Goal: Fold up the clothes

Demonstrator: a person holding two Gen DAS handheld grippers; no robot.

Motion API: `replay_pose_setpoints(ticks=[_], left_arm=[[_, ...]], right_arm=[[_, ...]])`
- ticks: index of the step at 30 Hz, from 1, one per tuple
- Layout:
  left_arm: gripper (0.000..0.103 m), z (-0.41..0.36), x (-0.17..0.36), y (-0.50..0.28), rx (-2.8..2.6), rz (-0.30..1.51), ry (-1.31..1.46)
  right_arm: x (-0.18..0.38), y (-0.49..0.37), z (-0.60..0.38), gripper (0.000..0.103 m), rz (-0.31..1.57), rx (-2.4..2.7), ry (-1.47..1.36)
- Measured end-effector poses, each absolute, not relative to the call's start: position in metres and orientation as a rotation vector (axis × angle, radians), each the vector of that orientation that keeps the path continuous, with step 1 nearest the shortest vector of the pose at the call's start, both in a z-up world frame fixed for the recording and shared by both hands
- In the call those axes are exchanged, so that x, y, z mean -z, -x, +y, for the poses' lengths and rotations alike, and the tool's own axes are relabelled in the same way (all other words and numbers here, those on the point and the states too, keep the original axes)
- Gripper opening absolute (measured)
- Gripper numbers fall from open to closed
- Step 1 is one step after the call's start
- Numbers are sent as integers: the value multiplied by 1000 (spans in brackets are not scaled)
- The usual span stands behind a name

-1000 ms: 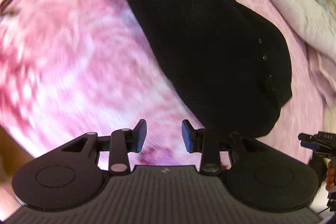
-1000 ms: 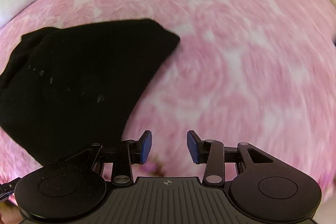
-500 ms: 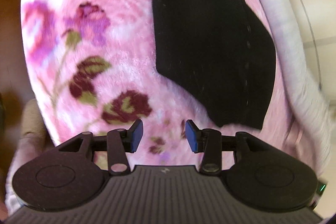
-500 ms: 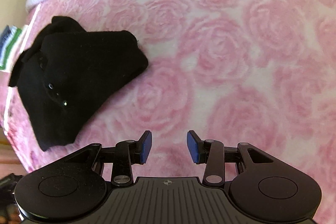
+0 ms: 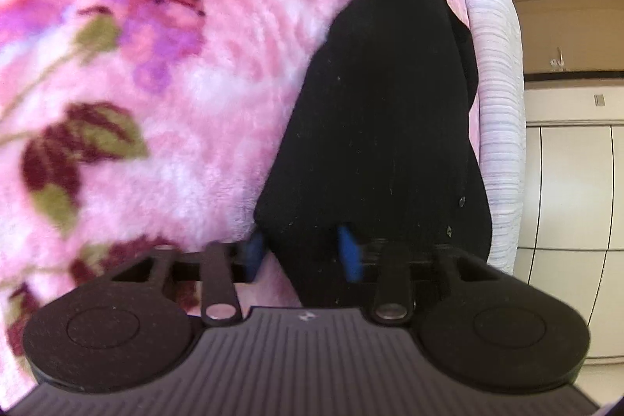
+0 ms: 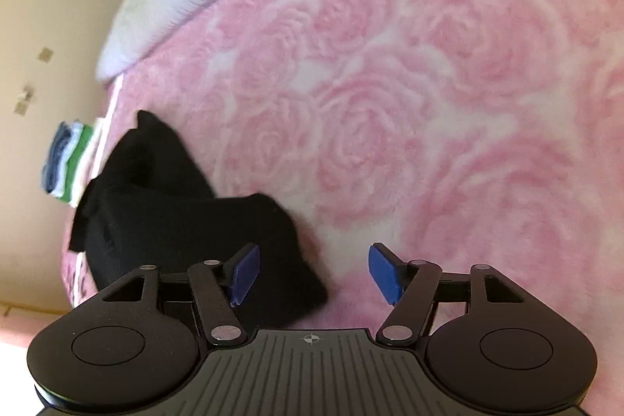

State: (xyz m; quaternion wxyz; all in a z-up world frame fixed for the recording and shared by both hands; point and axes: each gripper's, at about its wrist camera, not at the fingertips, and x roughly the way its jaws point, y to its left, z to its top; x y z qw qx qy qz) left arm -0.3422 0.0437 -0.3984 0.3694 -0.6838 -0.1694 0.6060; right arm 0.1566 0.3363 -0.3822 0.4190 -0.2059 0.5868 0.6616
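Black garment [image 5: 374, 127]: its near corner sits between the blue pads of your left gripper [image 5: 302, 254], whose jaws have just been closing; whether they pinch the cloth yet is hard to tell. Your right gripper [image 6: 314, 271] has just been opening and stands wide, with the garment's other corner by its left pad and nothing gripped. Beyond, the cloth stretches across the pink rose blanket [image 6: 429, 96]. Farther off lie a pale ribbed cover [image 5: 497, 96] and a folded stack [image 6: 66, 162] at the edge.
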Motion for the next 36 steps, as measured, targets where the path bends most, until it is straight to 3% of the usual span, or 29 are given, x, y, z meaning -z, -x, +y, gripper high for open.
replay_pose_setpoints(ticks=[1,2,3,7,9,12,16,18,24,28,36], left_arm=[[10,46,397,343,-1553,-420,1747],[10,47,386,346,-1531,-418,1733],[9,47,371,350,-1498,-423,1716],[8,47,300,370,-1341,-436,1637],[11,58,264,385,-1317,-371,1590],[34,89,249,407,-1425,-209,1636],[34,98,282,395,-1631,284,1696],[34,83,299,383,-1679,438,1686],[39,21,335,352,-1498,-111,1766],[39,10,354,339,-1521,-221,1745],[38,25,392,340,-1481,-508,1663]], right_arm=[[382,-153,338,60,1484,-1665,551],[379,-149,339,18,1493,-1679,596],[376,-146,339,12,1502,-1691,642],[338,-146,336,11,1613,-1794,735],[301,-153,332,11,1717,-1906,698],[276,-153,342,12,1776,-1878,675],[303,-134,349,38,1495,-1657,949],[323,-136,340,39,1441,-1595,987],[360,-162,320,49,1621,-1561,799],[364,-172,316,60,1636,-1585,693],[388,-158,312,61,1657,-1712,667]])
